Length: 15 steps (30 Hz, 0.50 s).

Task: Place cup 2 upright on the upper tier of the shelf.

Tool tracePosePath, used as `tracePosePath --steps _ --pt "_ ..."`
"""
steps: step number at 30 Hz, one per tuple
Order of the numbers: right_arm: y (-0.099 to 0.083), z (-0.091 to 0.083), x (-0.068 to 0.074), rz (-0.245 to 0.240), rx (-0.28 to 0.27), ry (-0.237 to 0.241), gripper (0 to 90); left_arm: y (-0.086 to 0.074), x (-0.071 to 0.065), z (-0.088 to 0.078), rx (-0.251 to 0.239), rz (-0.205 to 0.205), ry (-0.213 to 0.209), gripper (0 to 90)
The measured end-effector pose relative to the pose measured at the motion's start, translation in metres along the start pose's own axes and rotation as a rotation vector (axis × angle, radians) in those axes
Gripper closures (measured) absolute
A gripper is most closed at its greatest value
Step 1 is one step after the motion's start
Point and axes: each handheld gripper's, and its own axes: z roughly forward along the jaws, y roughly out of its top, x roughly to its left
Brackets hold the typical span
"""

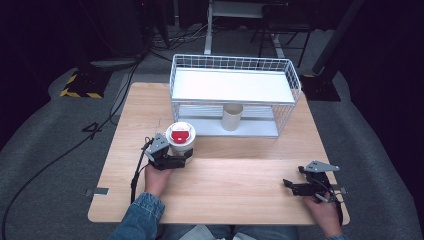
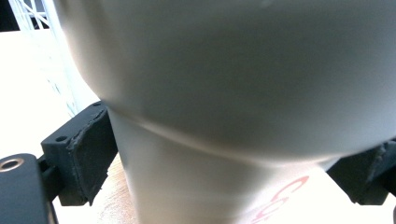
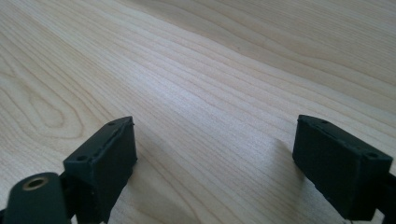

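A white cup with a red lid (image 1: 180,138) stands on the wooden table (image 1: 235,192) at the left middle. My left gripper (image 1: 186,154) reaches in from the person's side and is shut on the cup's lower body. In the left gripper view the cup (image 2: 233,93) is very close, and a black pad (image 2: 88,149) presses against each of its sides. Near the table's front right edge my right gripper (image 1: 294,177) is held low over bare wood. Its jaws (image 3: 215,154) stand open with nothing between them.
A white wire rack (image 1: 235,67) with two levels stands at the back of the table. A plain beige cup (image 1: 232,116) sits on its lower level. A cable (image 1: 136,172) trails from the left gripper over the table's front edge.
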Motion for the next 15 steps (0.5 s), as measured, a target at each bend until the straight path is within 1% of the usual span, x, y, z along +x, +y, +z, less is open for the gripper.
tracePosePath --steps 7,11,15 --pt "0.0000 0.0000 0.0000 0.001 0.000 0.000 14.0 0.0006 -0.0020 -0.0005 -0.002 0.022 0.015 9.3" --pt "0.0002 0.0002 0.0006 0.006 0.000 -0.005 14.0 0.0014 -0.0036 -0.0014 0.004 0.035 0.026 9.6" --pt "0.0002 0.0002 0.0006 0.006 0.000 -0.005 14.0 0.0017 -0.0040 -0.0020 0.009 0.035 0.031 9.7"
